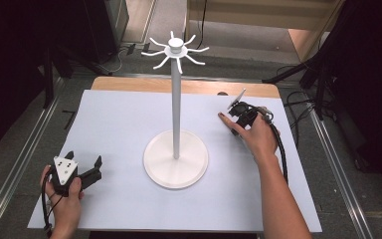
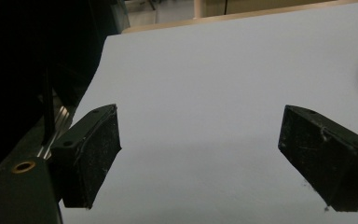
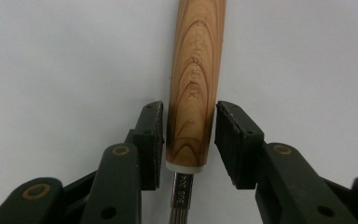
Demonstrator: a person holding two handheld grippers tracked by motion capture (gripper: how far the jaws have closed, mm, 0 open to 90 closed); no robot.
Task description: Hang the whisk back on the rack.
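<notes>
Nearest the person, the left gripper (image 1: 82, 172) sits low on the white mat (image 1: 119, 199) at the near-left, held in the left hand (image 1: 64, 196). In the left gripper view its jaws are spread wide w/ nothing but bare mat between them. It's idle and well apart from everything else.

Mid-table: one white stand (image 1: 176, 158), a round base w/ an upright pole topped by a ring of short hooks (looks like eight, hard to count exactly).

Farther, on the right: the right gripper (image 1: 238, 112) in the right hand (image 1: 258, 137), tipped down toward the mat. In the right gripper view (image 3: 186, 135) a wooden handle (image 3: 195, 79) lies right between the jaws, its long axis running straight away from the gripper, along the jaw direction. A white collar and a steel shank stamped w/ small lettering continue back toward the camera, so the working end of the utensil is hidden below frame. The jaws sit just beside the handle on both sides, thin gaps or light contact; can't tell if they're actually pinching it.

Counts: two grippers, one stand, one wooden-handled utensil.

My read: the right gripper is the one placed to act, handle centred and aligned, so closing in place should do it. A hook on the stand seems a likely destination (guess only).
</notes>
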